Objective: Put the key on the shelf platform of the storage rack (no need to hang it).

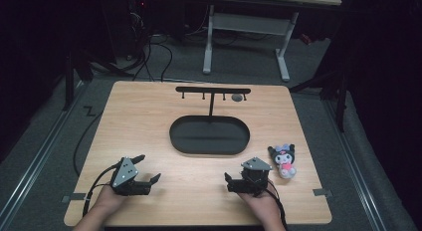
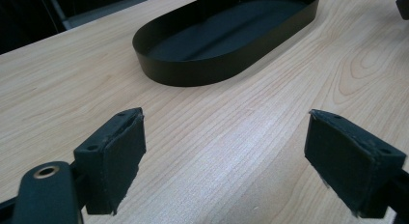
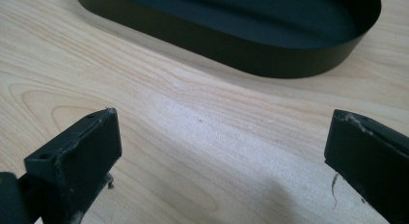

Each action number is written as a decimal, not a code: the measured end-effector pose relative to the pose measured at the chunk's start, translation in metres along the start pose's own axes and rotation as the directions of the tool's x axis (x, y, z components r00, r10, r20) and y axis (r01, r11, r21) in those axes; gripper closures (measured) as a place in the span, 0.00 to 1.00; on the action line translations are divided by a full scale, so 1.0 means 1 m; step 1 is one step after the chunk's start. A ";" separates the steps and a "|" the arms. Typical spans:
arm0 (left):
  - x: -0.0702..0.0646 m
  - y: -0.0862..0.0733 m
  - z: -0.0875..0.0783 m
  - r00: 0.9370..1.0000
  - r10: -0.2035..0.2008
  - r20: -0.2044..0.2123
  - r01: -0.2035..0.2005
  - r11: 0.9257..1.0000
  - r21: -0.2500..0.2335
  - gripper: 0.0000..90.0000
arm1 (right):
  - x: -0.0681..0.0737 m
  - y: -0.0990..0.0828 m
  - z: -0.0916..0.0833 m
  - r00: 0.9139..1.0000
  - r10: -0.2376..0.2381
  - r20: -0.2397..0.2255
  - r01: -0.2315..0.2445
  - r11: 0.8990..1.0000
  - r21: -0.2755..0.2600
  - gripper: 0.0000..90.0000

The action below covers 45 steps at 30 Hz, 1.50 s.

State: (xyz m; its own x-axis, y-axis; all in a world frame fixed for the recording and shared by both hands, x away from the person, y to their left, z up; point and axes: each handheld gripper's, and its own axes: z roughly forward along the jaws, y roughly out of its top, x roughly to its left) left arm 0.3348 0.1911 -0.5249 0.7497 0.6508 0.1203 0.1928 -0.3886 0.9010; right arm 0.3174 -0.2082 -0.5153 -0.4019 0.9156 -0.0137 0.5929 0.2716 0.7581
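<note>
While both grippers rest low over the near part of the wooden table [image 1: 149, 121], the left gripper [image 1: 148, 167] and the right gripper [image 1: 238, 183] each stand with jaws spread wide and nothing between them. The high view adds what the gripper views lack: a small plush toy [image 1: 283, 160] lying just to the right of the right gripper, near the table's right edge, and a black hook stand [image 1: 213, 91] rising beyond the oval tray [image 1: 209, 135]. In the left gripper view, the tray [image 2: 212, 72] lies ahead and slightly right; in the right gripper view its wall [image 3: 231, 52] lies ahead, with bare wood between jaws and tray.
</note>
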 end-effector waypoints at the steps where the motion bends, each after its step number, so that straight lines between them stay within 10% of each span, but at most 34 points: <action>1: 0.000 0.000 0.000 1.000 0.000 0.000 0.000 1.000 0.000 0.17 | 0.000 0.000 0.000 1.000 0.000 0.000 0.000 1.000 0.000 0.00; 23: 0.000 0.000 0.000 1.000 -0.002 0.000 0.002 1.000 0.000 0.17 | -0.007 0.012 -0.005 0.996 0.088 0.031 -0.092 0.980 0.178 0.07; 32: 0.000 -0.001 -0.001 1.000 0.000 -0.001 0.000 1.000 -0.002 0.17 | -0.007 0.017 0.001 0.998 0.065 -0.006 -0.062 0.978 0.202 0.05; 45: 0.001 -0.001 -0.002 1.000 -0.002 0.002 0.002 1.000 -0.003 0.17 | -0.008 0.028 0.011 0.999 0.031 -0.011 -0.026 0.946 0.322 0.10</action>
State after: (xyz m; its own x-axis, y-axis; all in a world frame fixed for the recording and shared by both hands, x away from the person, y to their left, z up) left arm 0.3342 0.1929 -0.5246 0.7507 0.6502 0.1173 0.1923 -0.3849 0.9027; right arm 0.3446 -0.2043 -0.5014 -0.3909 0.9203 0.0173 0.7964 0.3287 0.5075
